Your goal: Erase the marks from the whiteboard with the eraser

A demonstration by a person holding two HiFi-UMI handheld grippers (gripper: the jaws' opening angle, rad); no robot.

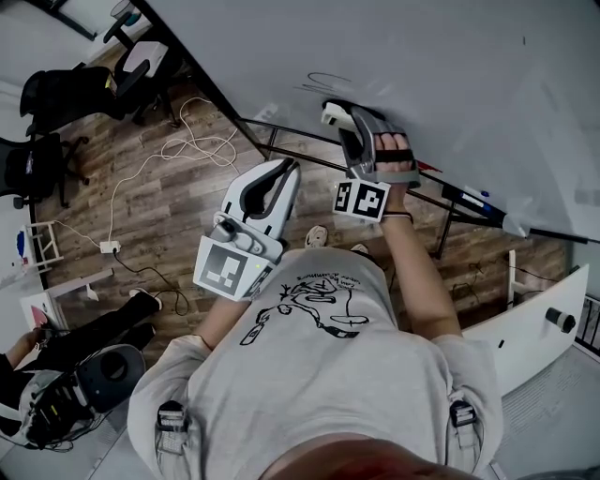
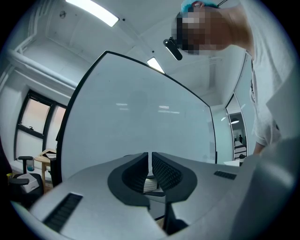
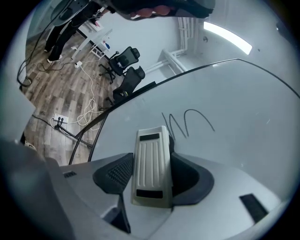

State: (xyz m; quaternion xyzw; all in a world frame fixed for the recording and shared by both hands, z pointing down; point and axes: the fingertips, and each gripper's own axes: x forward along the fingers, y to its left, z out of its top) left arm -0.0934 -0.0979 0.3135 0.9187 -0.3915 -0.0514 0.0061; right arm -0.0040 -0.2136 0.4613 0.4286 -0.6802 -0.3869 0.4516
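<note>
The right gripper [image 3: 151,157] is clamped on the white eraser [image 3: 151,169] at the whiteboard [image 1: 441,66], just beside its black squiggle marks [image 3: 188,123] — the left gripper [image 2: 150,163], jaws together, is held back from the whiteboard.

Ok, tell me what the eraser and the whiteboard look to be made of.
Eraser: apparently moulded hard plastic, off-white and matt, given its ribbed back and recessed dark panels. Whiteboard: smooth, glossy white surface, perhaps coated steel or melamine; it mirrors ceiling lights in the left gripper view.
</note>
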